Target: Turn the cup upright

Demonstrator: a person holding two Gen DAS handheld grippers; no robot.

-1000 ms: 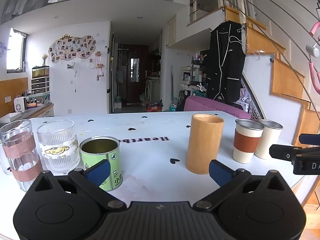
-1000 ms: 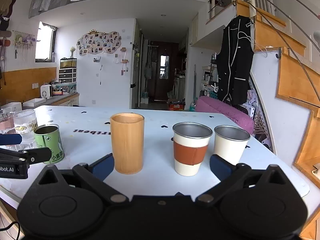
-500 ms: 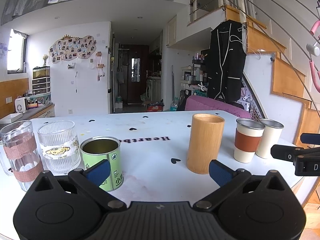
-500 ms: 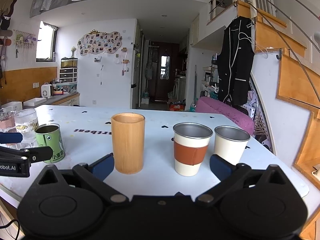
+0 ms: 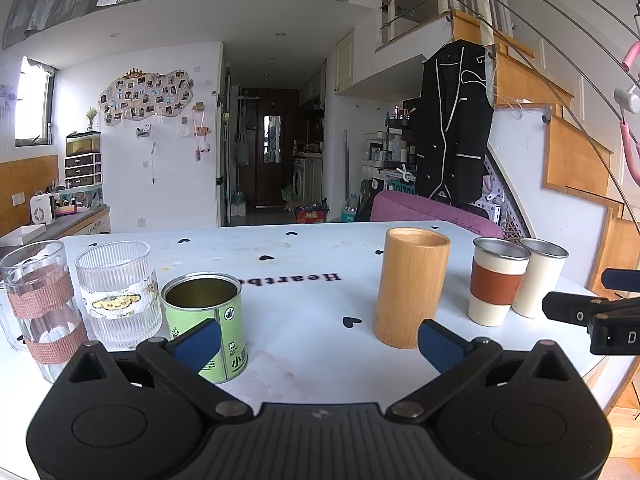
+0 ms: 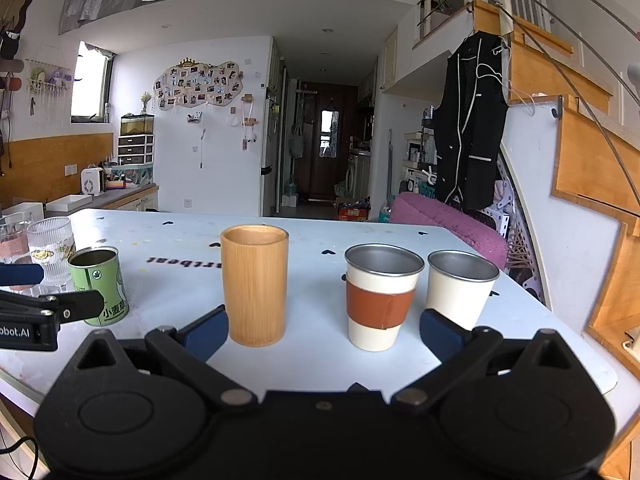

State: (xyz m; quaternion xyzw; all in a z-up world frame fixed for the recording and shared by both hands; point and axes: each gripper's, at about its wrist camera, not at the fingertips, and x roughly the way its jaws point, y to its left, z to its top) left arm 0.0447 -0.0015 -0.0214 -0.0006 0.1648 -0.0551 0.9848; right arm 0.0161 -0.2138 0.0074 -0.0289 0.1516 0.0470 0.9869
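Six cups upright in a row on the white worktop (image 6: 400,240), among them a bamboo cup (image 6: 254,286) and a sleeved cup (image 6: 380,298); left tool (image 5: 318,342) and right tool (image 6: 322,330) both spread wide, empty, near the worktop's front edge.

Both cameras sit low at the near edge of the white table (image 5: 304,304), looking level across it toward the hallway. Left wrist view: stationed further left, close to the green tin (image 5: 206,312) and ribbed glass (image 5: 118,288); the right gripper's (image 5: 588,316) finger intrudes at right edge. Right wrist view: stationed further right, close to the bamboo cup (image 6: 254,284) and sleeved cup (image 6: 380,296); the left gripper's (image 6: 48,312) finger shows at left edge. Shared: all the cups, table, hallway, black jacket (image 6: 470,120).
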